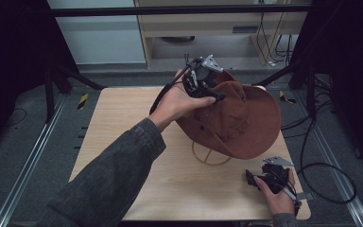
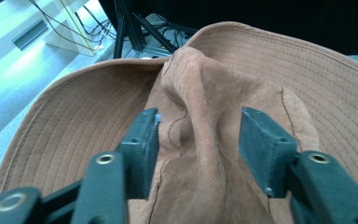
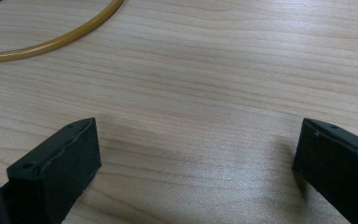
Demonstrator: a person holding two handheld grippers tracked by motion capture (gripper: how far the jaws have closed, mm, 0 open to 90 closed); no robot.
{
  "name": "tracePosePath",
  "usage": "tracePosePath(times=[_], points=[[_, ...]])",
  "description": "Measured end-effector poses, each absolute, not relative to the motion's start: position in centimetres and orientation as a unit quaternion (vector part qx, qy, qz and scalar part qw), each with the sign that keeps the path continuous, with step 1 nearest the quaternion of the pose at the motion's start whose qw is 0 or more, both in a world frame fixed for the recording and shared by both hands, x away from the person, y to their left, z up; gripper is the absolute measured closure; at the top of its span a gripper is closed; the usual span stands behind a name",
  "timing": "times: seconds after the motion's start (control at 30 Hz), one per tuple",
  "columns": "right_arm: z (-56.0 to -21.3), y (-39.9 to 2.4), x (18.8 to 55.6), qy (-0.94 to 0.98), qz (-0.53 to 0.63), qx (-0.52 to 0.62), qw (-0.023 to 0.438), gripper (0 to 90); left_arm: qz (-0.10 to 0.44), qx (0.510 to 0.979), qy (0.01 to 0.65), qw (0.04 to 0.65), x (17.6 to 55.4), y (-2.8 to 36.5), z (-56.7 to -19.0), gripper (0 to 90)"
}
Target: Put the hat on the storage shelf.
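Directly between the parted fingers (image 2: 140, 154) of the left gripper (image 1: 203, 78) stands a pinched ridge of the hat (image 1: 238, 118), perched on a ring stand (image 1: 211, 156) mid-desk (image 1: 123, 123), unpressed; right gripper (image 1: 264, 179) rests released, well apart.

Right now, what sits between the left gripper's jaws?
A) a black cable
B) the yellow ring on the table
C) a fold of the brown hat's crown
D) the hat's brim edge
C: in the left gripper view, a raised fold of the brown hat crown stands between the left gripper jaws, which stand apart on either side of it without pressing; the yellow ring lies on the table under the hat.
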State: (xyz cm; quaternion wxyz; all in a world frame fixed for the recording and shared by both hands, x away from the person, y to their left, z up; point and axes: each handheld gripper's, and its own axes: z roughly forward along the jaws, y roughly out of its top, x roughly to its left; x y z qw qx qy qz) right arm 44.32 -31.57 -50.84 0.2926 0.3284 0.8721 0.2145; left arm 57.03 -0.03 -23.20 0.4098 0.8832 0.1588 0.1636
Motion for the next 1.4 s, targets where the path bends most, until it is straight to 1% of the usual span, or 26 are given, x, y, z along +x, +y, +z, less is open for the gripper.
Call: tracePosePath(times=[0.17,0.4,0.7,1.03,1.4], points=[[-50.8,-31.6,44.3,0.872,0.214,0.328,0.292,0.5,0.163,0.884,0.158,0.409,56.7,0.2,-23.0,32.7],[-50.8,-31.6,44.3,0.872,0.214,0.328,0.292,0.6,0.157,0.886,0.163,0.404,56.3,0.4,-22.6,24.1],[-50.8,-31.6,44.3,0.872,0.215,0.328,0.292,0.6,0.153,0.894,0.162,0.388,56.2,0.8,-22.5,20.6],[-50.8,-31.6,44.3,0.872,0.215,0.328,0.292,0.6,0.153,0.894,0.16,0.389,55.5,1.8,-21.8,20.1],[-50.8,-31.6,44.3,0.872,0.214,0.328,0.293,0.5,0.155,0.892,0.163,0.392,53.5,5.3,-21.2,19.4]])
